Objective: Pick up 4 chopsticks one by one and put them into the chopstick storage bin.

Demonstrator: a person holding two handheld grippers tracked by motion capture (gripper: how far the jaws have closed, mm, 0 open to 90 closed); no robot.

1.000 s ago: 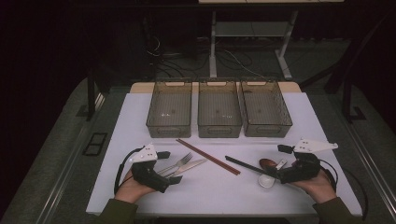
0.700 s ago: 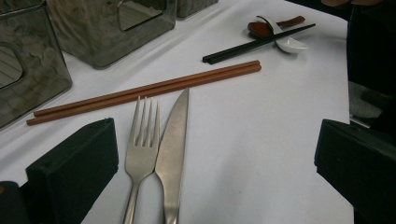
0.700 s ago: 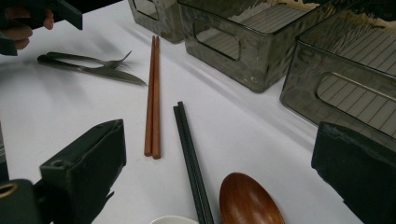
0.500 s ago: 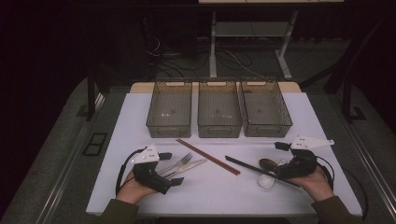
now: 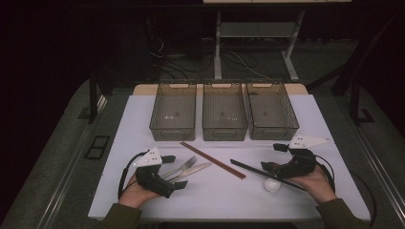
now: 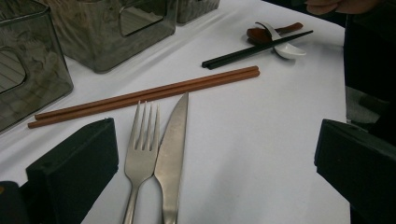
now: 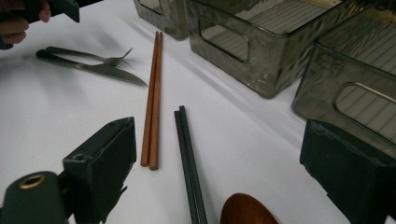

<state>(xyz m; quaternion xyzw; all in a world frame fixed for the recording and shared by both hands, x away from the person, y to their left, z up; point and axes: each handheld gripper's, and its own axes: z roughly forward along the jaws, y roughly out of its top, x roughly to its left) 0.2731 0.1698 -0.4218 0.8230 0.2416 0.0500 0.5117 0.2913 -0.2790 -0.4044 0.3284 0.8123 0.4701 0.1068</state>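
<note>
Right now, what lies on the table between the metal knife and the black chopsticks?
The brown chopsticks, laid as a pair, apart from the knife and the black chopsticks. Otherwise the white table is bare there. The left gripper view shows it best.

Three bins stand side by side at the back of the worktop (image 5: pixel 119 143) — the left bin (image 5: pixel 173 110), the middle bin (image 5: pixel 224 110), the right bin (image 5: pixel 271 109). Before them lie one pair of chopsticks (image 5: pixel 212 160), slanting, with the fork (image 5: pixel 179 167) and knife (image 5: pixel 189 171) touching side by side to its left by the left gripper (image 5: pixel 172 172) — to its right the second pair of chopsticks (image 5: pixel 262 173) crosses two spoons (image 6: pixel 275 37) by the right gripper (image 5: pixel 273 158)
</note>
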